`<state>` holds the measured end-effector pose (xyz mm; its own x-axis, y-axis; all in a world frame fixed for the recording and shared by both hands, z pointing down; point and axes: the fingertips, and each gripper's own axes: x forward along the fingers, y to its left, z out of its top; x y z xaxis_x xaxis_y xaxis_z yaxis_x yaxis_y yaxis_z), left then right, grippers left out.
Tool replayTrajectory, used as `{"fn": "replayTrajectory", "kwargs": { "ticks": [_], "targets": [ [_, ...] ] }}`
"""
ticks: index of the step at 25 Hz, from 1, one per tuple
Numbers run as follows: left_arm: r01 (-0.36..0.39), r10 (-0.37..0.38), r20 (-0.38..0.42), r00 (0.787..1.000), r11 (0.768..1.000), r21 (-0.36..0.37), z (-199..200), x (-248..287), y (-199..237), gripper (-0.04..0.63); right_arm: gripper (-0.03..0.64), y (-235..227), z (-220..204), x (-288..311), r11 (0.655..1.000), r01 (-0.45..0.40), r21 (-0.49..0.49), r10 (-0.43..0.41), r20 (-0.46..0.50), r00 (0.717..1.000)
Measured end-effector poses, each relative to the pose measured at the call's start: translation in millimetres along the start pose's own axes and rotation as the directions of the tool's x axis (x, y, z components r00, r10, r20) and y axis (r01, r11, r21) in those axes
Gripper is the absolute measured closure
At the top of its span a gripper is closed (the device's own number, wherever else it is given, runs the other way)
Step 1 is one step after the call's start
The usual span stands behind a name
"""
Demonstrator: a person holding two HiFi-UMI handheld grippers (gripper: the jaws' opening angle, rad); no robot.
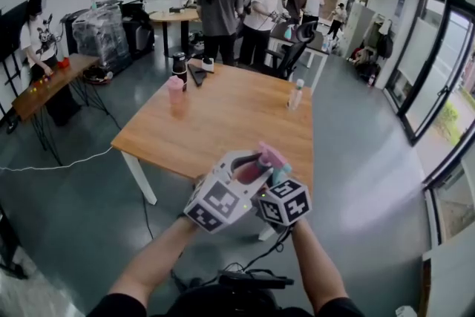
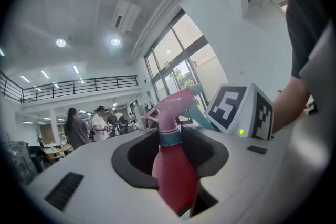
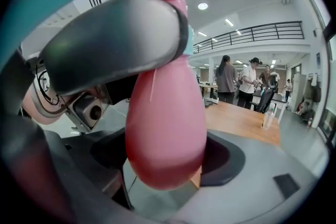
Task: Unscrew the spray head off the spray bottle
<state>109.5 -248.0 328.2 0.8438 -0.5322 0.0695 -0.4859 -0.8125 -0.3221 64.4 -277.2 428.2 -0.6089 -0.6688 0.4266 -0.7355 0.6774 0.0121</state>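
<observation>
The wooden tabletop (image 1: 223, 122) fills the middle of the head view, and the work goes on in the air below its near edge. At lower centre, the left gripper (image 1: 241, 178) is partly closed on the red body of the spray bottle (image 2: 173, 176). The right gripper (image 1: 278, 182) meets it from the right, its jaws closed around the pink spray head (image 2: 170, 107). The head sits on the bottle at the teal collar (image 2: 169, 139), so the unscrewing looks unfinished.
</observation>
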Motion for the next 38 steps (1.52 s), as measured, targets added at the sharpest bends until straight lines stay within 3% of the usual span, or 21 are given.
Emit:
{"fn": "replayTrajectory", "kwargs": {
  "ticks": [3, 6, 10, 15, 17, 23, 26, 30, 38],
  "targets": [
    [-0.004, 0.004, 0.013, 1.000, 1.000, 0.001, -0.1, 0.0, -1.3, 0.459, 0.221, -0.2, -1.4, -1.4, 1.000, 0.001, -0.004, -0.001, -0.010, 1.000],
    [0.120, -0.117, 0.051, 0.992, 0.992, -0.044, 7.7, -6.0, -9.8, 0.457, 0.221, 6.3, -0.5, -7.8, 0.998, -0.056, -0.025, 0.056, -0.005, 0.998],
    [0.364, -0.348, 0.126, 0.929, 0.921, -0.137, 22.7, -20.7, -18.8, 0.439, 0.221, 20.7, -1.1, -21.5, 0.979, -0.194, -0.056, 0.194, 0.003, 0.981],
    [0.511, -0.506, 0.073, 0.859, 0.853, -0.106, 11.6, -30.0, -28.8, 0.439, 0.221, 36.1, -11.7, -31.2, 0.950, -0.285, -0.130, 0.282, -0.041, 0.958],
    [0.545, -0.541, 0.068, 0.838, 0.832, -0.106, 9.3, -31.2, -34.8, 0.439, 0.221, 41.0, -15.0, -33.4, 0.940, -0.308, -0.148, 0.303, -0.050, 0.952],
    [0.587, -0.584, 0.063, 0.809, 0.803, -0.098, 10.2, -29.7, -46.3, 0.439, 0.221, 53.3, -20.8, -34.1, 0.923, -0.332, -0.196, 0.322, -0.083, 0.943],
    [0.592, -0.589, 0.056, 0.806, 0.802, -0.083, 8.9, -29.8, -47.1, 0.448, 0.221, 52.9, -22.6, -32.9, 0.923, -0.332, -0.196, 0.321, -0.086, 0.943],
    [0.555, -0.550, 0.076, 0.832, 0.830, -0.064, 15.9, -26.7, -42.2, 0.449, 0.221, 49.4, -21.5, -31.2, 0.926, -0.325, -0.193, 0.315, -0.082, 0.945],
    [0.502, -0.489, 0.150, 0.860, 0.861, -0.074, 35.2, -30.4, -24.5, 0.451, 0.219, 48.1, -14.4, -25.8, 0.930, -0.324, -0.173, 0.318, -0.063, 0.946]
  ]
}}
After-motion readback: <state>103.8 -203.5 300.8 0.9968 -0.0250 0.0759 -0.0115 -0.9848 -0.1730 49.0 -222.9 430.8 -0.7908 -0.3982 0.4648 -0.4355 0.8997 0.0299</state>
